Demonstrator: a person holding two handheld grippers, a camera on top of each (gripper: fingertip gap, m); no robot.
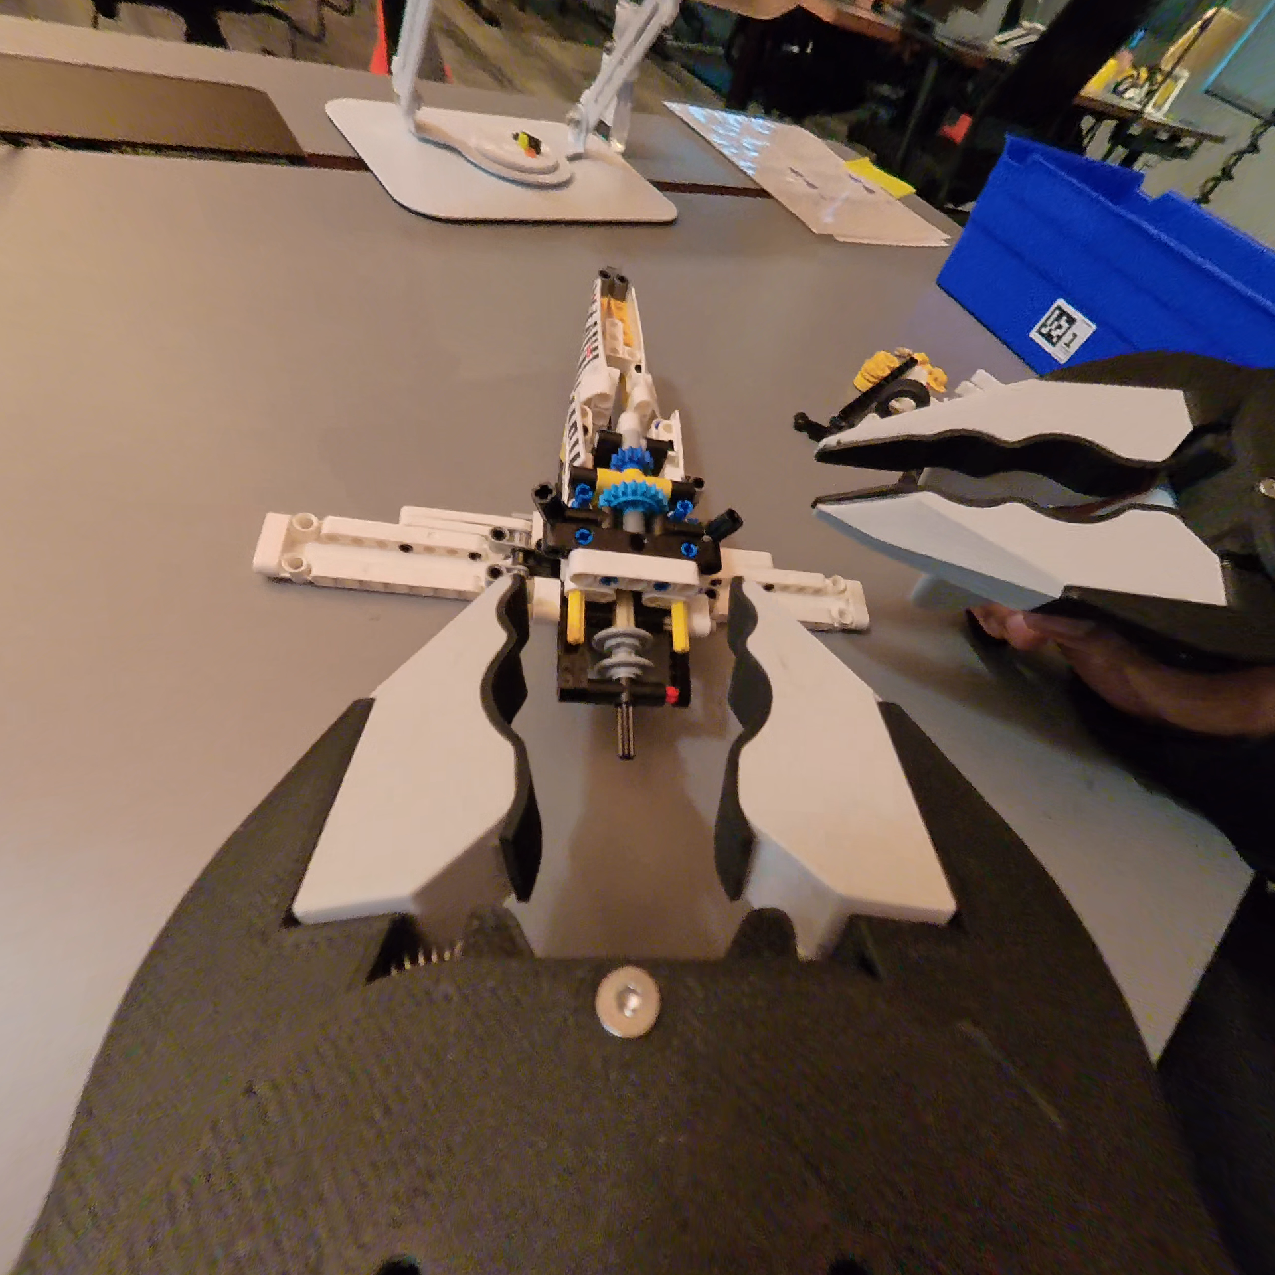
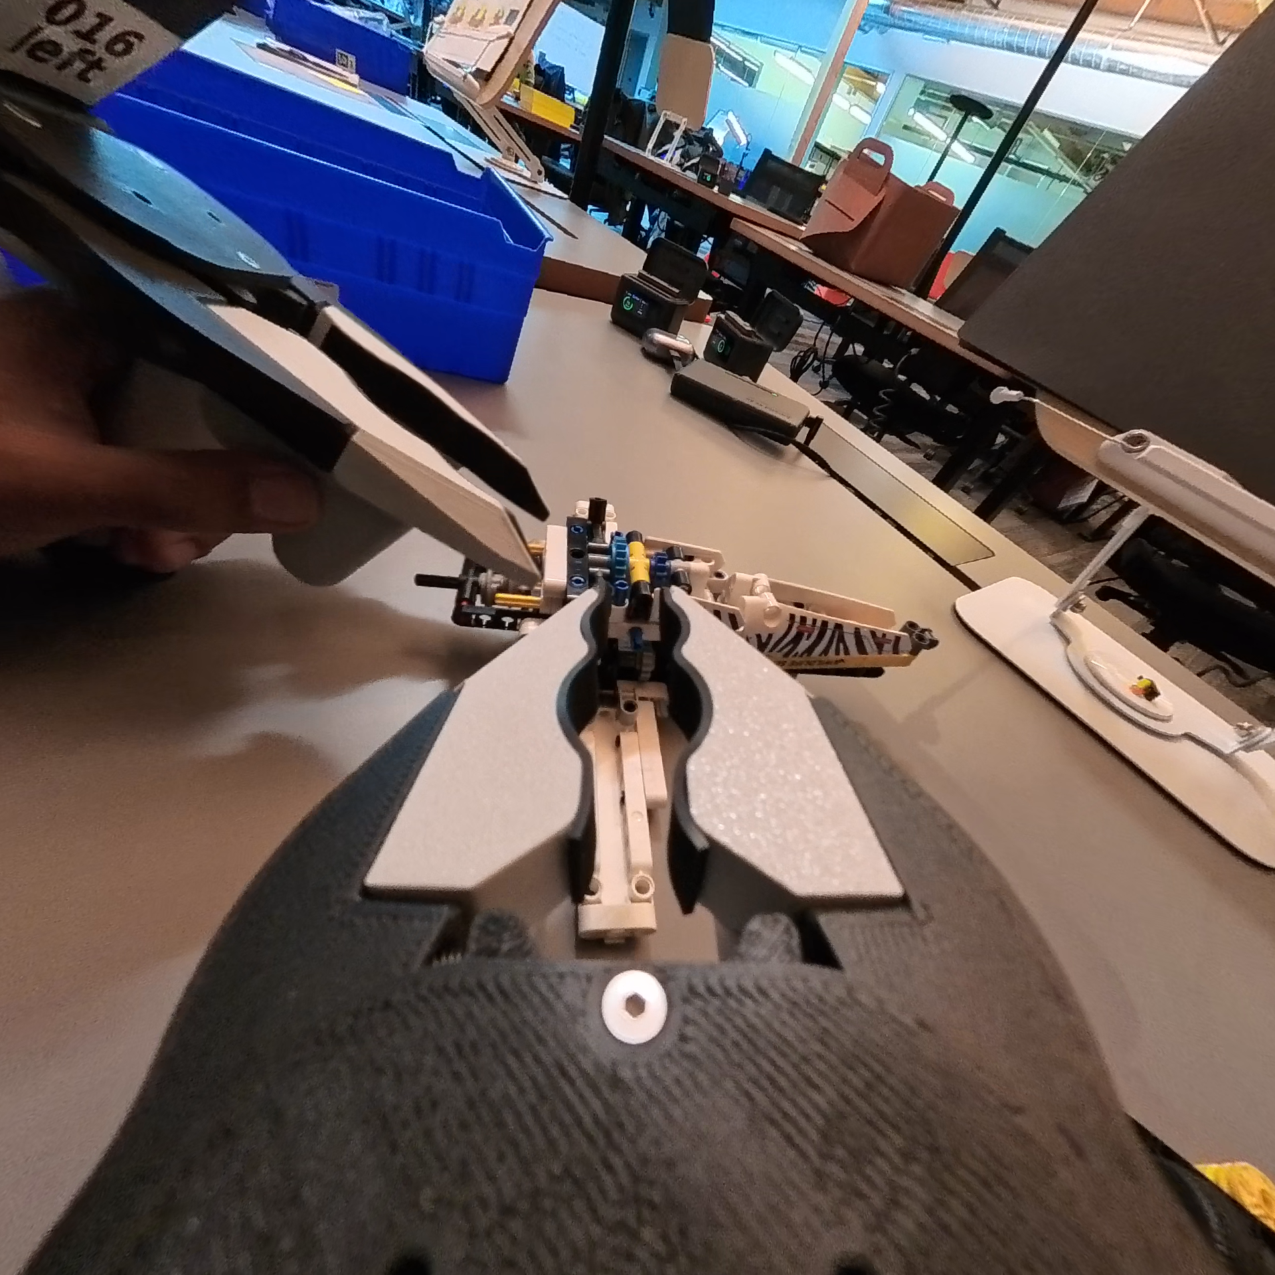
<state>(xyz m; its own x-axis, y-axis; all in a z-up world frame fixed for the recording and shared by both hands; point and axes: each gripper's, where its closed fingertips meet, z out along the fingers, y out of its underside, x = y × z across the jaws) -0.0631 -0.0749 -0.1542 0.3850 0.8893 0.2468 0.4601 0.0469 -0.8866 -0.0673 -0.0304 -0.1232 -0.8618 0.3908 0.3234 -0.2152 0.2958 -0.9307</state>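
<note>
A toy model of white, black, yellow and blue building pieces (image 1: 624, 514) lies on the grey table (image 1: 207, 379), with flat white wings to both sides and a long striped arm pointing away. My left gripper (image 1: 624, 586) is open. Its fingers (image 1: 441, 724) stand either side of the model's black rear block without touching it. It also shows in the right wrist view (image 2: 538, 541). My right gripper (image 2: 635, 600) hovers over the model's right wing (image 2: 624, 793), its jaws a narrow gap apart with nothing between the pads. It also shows in the left wrist view (image 1: 816, 479), beside the model (image 2: 814, 631).
A blue bin (image 1: 1104, 262) stands at the right rear, with a small yellow and black wheeled piece (image 1: 893, 386) before it. A white stand base (image 1: 503, 172) and a paper sheet (image 1: 807, 179) lie at the far edge. Black devices (image 2: 662, 297) sit farther off. A hand (image 1: 1104, 662) rests on the table. Both grippers' tips are roughly 40 cm from the white stand base (image 1: 503, 172). My right wrist view (image 2: 1081, 670) looks at it from another angle.
</note>
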